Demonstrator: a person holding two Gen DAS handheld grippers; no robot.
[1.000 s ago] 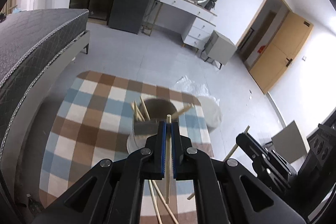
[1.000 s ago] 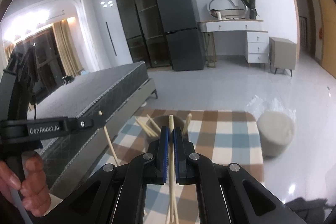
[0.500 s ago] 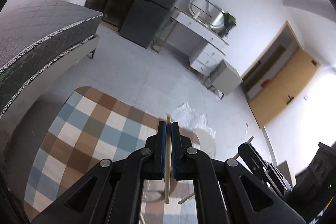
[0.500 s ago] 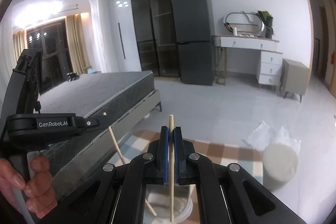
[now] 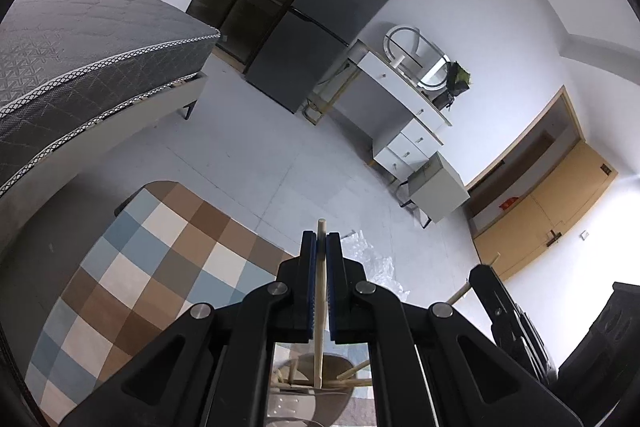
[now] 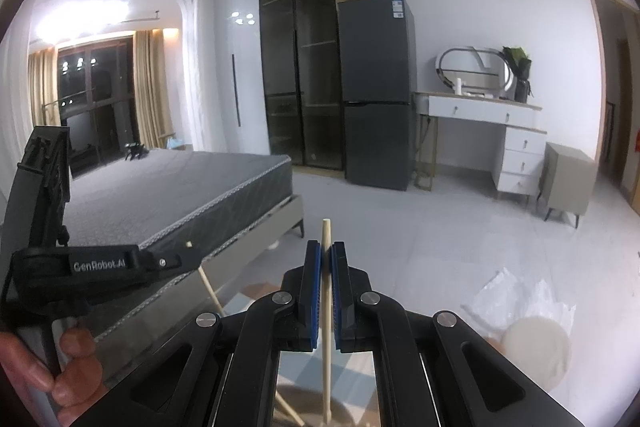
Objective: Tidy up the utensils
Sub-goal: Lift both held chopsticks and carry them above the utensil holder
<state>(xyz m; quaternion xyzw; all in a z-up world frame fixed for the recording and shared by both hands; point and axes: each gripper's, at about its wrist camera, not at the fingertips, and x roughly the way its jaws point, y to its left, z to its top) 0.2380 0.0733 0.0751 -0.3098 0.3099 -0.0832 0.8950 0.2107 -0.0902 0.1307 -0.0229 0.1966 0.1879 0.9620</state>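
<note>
Gripping chopsticks (image 5: 320, 291), both claws

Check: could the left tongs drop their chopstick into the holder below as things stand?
Probably yes: the left tongs hold a chopstick whose lower end hangs over the holder, nothing between; other sticks already lean inside.

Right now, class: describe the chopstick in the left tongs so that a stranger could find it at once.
Start at the checked brown-and-blue tablecloth. Above its near end, the black left tongs clamp one pale wooden chopstick upright. Unlike the chopsticks leaning in the round holder below, it is held clear.
</note>
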